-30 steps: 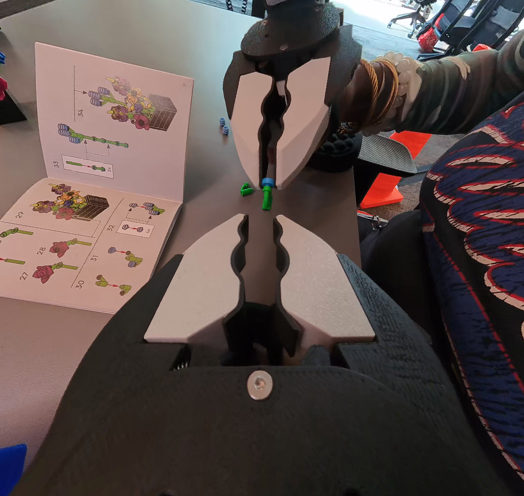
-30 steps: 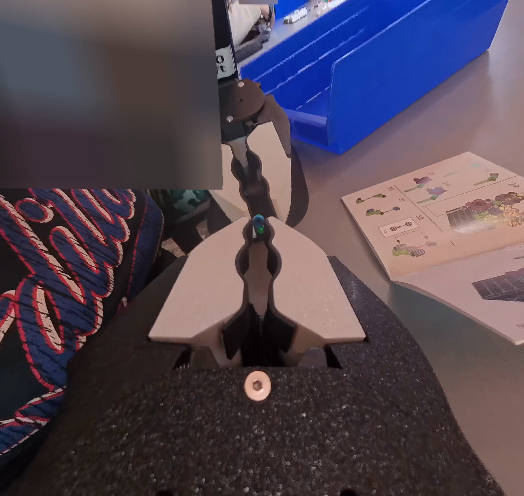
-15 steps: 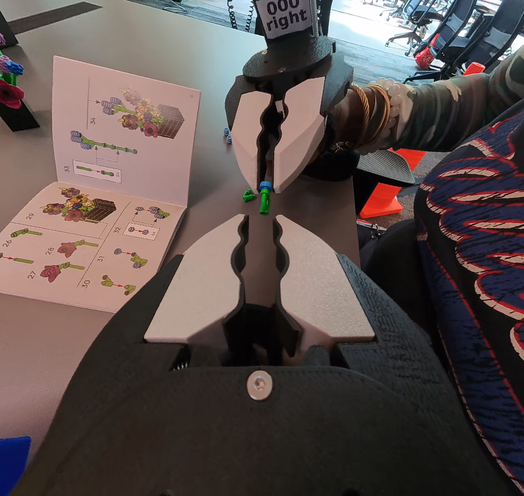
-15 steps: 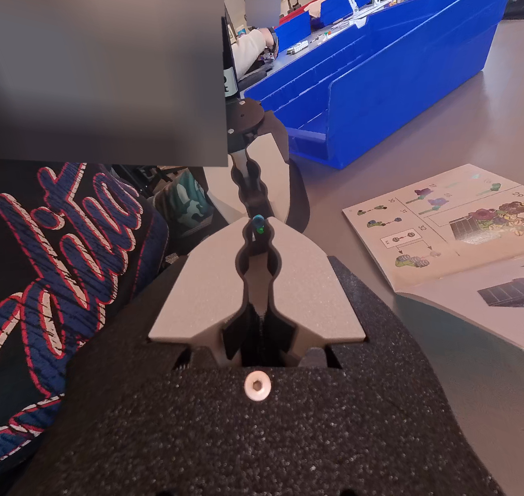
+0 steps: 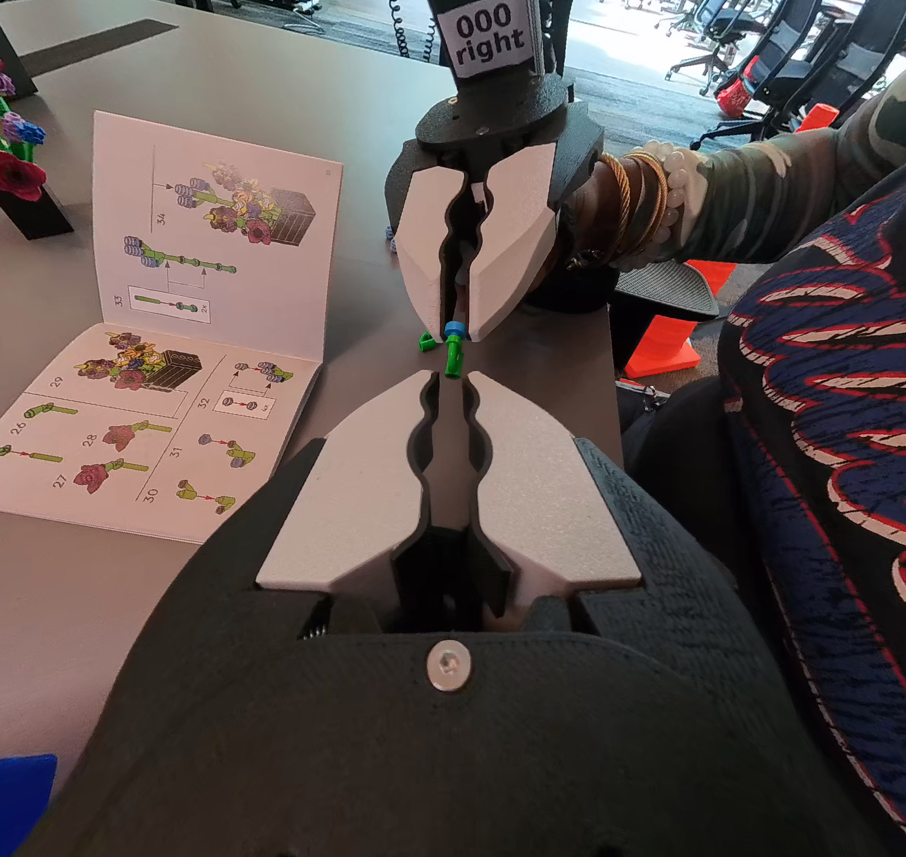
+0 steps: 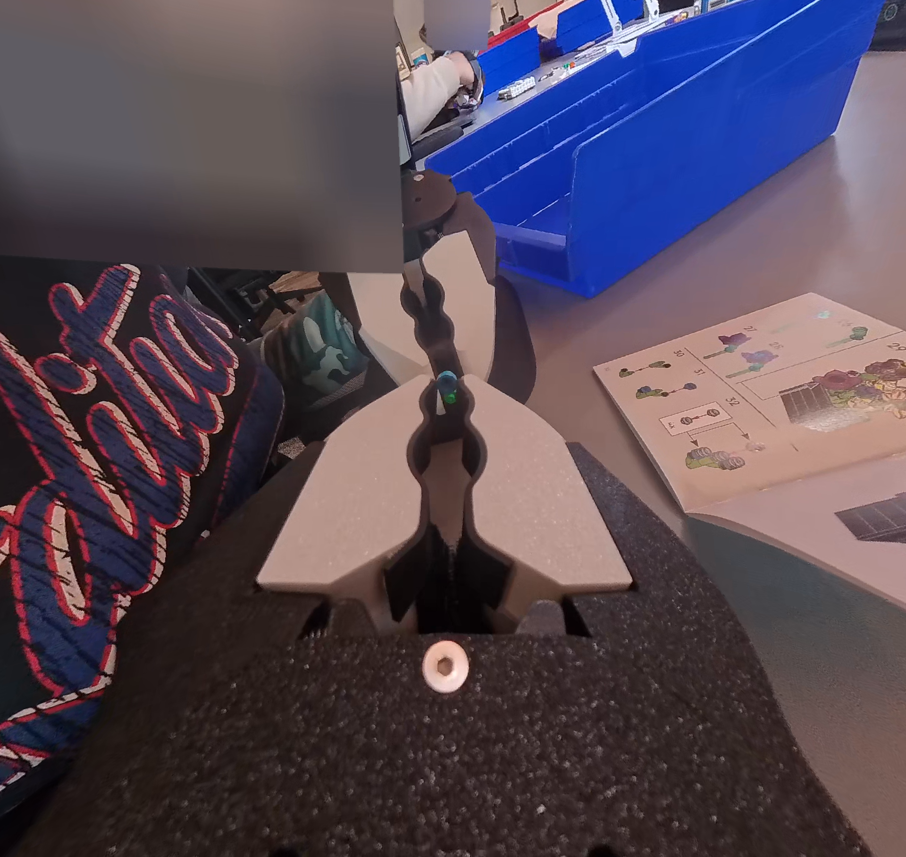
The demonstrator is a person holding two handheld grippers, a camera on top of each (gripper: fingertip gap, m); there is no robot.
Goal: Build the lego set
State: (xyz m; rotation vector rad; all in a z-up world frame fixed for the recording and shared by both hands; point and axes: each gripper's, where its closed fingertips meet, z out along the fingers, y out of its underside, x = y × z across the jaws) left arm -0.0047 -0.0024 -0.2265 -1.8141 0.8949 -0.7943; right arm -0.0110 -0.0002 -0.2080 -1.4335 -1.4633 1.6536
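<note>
The left wrist view alone shows the grey tabletop [image 5: 255, 83] with the open paper instruction booklet [image 5: 186, 323] standing half folded, a small loose green elbow piece [image 5: 425, 341] lying on the table, and a finished plastic flower arrangement on a black base [image 5: 22, 186] at the far left edge. The right wrist view alone shows the long blue plastic bins [image 6: 686, 147] behind the booklet [image 6: 765, 407], and another person's sleeve [image 6: 434, 93] at a far table.

The right gripper [image 5: 455, 336], with its pale grey fingers, points down toward the left gripper [image 5: 451, 377] and is clamped on a slim green stem piece with a blue round cap [image 5: 454, 350]; the cap sits between the fingertips and the green shaft hangs out below them. In the right wrist view the same piece [image 6: 447, 387] shows at the fingertips of the right gripper [image 6: 447, 385]. The left gripper's jaws stand parted and hold nothing; the stem's lower end hangs just above the gap between their tips, clear of the table.
</note>
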